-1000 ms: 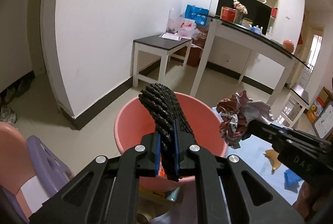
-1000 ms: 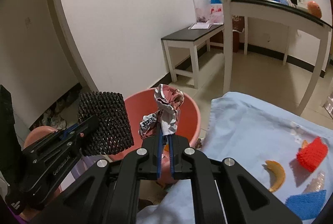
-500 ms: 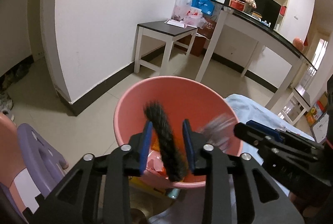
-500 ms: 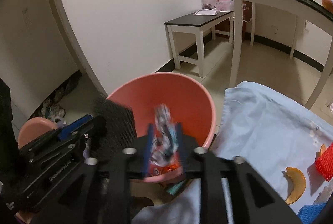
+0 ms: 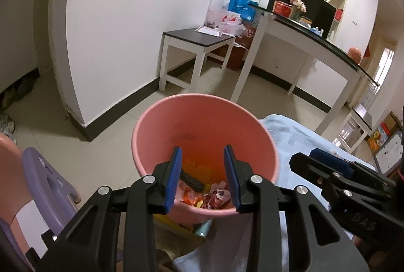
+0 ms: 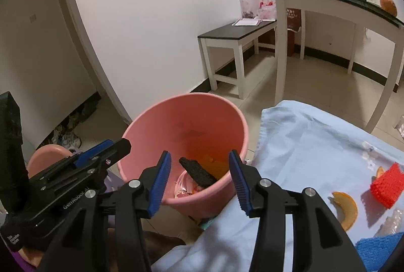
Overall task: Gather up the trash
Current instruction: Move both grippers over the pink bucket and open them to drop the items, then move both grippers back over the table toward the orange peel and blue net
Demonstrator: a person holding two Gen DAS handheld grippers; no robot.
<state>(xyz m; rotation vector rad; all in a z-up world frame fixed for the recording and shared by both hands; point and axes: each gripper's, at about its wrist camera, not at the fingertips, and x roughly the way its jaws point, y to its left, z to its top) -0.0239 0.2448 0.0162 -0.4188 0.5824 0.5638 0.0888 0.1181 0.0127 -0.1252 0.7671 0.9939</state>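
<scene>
Each black gripper [image 5: 202,177] has blue ribbed pads, silver screws, faint, perhaps embossed lettering.

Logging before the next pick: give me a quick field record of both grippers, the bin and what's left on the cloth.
left gripper: open, empty, over bin
right gripper: open, empty, over bin
pink bin: holds black mesh piece, crumpled wrapper, orange scraps
light blue cloth: orange peel, red mesh piece, blue mesh piece
next (judgement): probably the orange peel, right gripper
</scene>
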